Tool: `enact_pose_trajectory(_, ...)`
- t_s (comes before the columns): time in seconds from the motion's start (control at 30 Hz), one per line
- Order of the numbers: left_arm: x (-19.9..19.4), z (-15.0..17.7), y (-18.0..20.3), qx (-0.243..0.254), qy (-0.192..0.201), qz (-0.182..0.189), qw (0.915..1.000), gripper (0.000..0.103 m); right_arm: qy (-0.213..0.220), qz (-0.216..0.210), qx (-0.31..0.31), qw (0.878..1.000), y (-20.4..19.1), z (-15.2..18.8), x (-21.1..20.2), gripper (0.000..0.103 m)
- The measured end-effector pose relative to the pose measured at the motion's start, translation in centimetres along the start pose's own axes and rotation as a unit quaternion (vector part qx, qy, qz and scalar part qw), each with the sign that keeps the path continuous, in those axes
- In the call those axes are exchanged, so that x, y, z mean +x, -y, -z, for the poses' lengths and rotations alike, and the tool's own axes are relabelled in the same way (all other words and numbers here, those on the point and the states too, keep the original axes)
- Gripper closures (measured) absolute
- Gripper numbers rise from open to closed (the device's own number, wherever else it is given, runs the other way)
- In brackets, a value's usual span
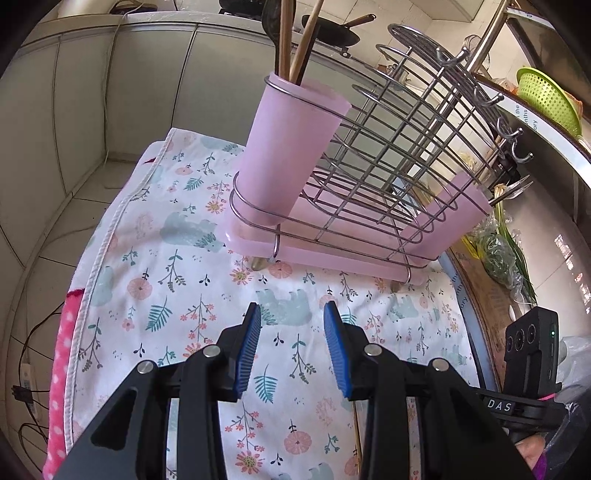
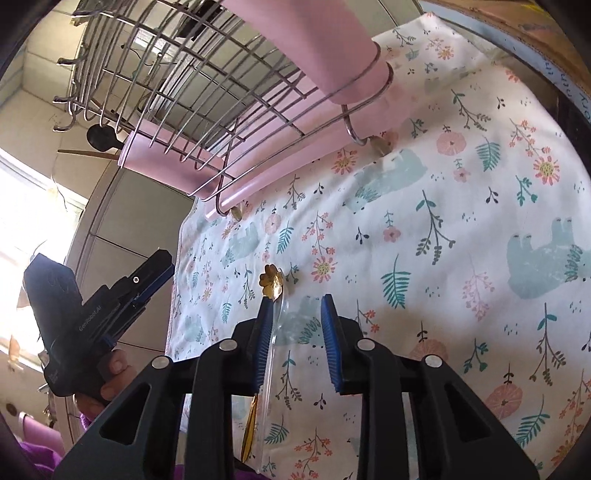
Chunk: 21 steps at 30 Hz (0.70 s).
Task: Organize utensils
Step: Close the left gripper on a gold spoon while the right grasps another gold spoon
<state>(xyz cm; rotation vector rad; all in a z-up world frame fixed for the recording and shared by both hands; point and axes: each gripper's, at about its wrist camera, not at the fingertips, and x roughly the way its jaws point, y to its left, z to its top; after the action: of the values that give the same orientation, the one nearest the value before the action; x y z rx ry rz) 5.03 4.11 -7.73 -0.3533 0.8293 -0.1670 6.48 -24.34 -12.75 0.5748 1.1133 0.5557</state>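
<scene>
Gold spoon (image 2: 272,284) beside tilted right gripper (image 2: 295,306), jaws apart

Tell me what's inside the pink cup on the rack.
The pink cup holds wooden handles and one dark handle, all standing upright and sticking out above the rim. Their lower ends are hidden by the cup's cloudy wall, so what kind of utensils they are stays unclear.

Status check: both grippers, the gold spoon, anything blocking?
Left gripper open, empty over cloth. Right gripper open around gold spoon, not clamped. Dish rack beyond, path clear.
</scene>
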Motion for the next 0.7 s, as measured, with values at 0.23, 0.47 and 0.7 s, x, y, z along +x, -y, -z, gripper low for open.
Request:
enact_pose_trajectory(0.23,0.7,0.3,0.2,0.019,-0.022,0.005,0.9996,0.069,-0.03,-0.021,0.013,0.999,-0.9,-0.1,2.3,0.078)
enact_pose_trajectory(0.47,2.2,0.8,0.5,0.026,-0.062,0.019,0.9976,0.069,-0.046,-0.002,0.009,0.999,-0.9,-0.2,4.4,0.097)
enact_pose_trajectory(0.7,4.5,1.1,2.2,0.036,-0.113,0.049,0.9917,0.069,-0.004,0.05,-0.015,0.999,-1.0,-0.3,2.2,0.097)
